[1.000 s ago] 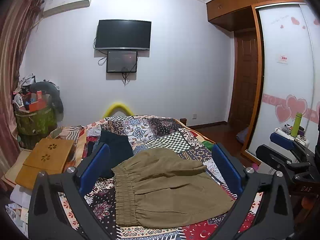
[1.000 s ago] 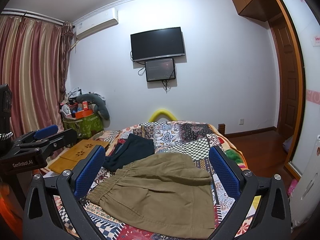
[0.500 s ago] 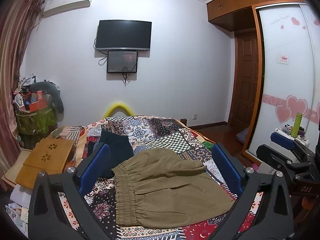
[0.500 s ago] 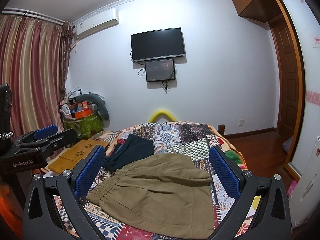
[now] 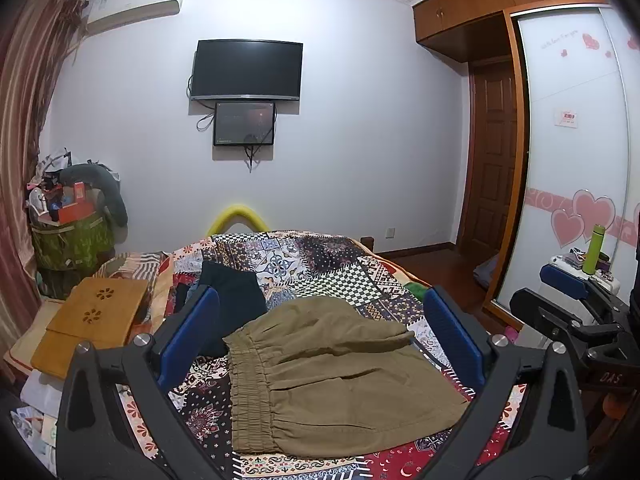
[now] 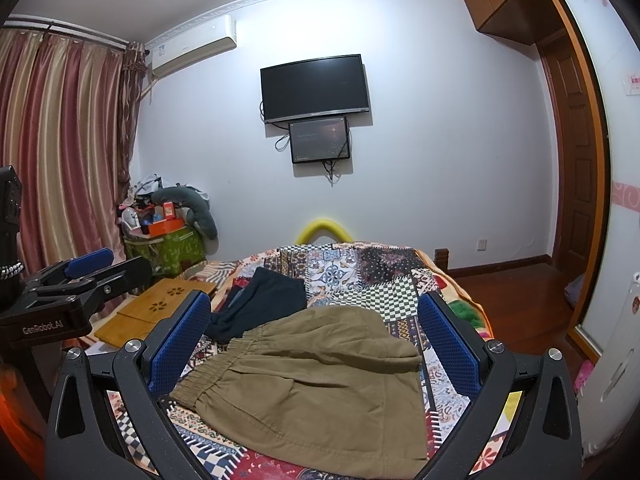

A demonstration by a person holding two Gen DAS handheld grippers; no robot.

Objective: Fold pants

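Bed (image 5: 320, 264): folded pants (image 5: 336, 372) flat on quilt. My left gripper (image 5: 320, 336) and right gripper (image 6: 316, 336) above, jaws apart, empty.

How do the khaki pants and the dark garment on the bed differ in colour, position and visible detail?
The khaki pants are olive-tan; the dark garment is navy-black. The khaki pants lie nearer the tools, with the dark garment behind them, towards the wall. The khaki pants show a gathered elastic waistband, while the dark garment shows no such detail. Both lie on the patchwork quilt, and neither tool touches them.
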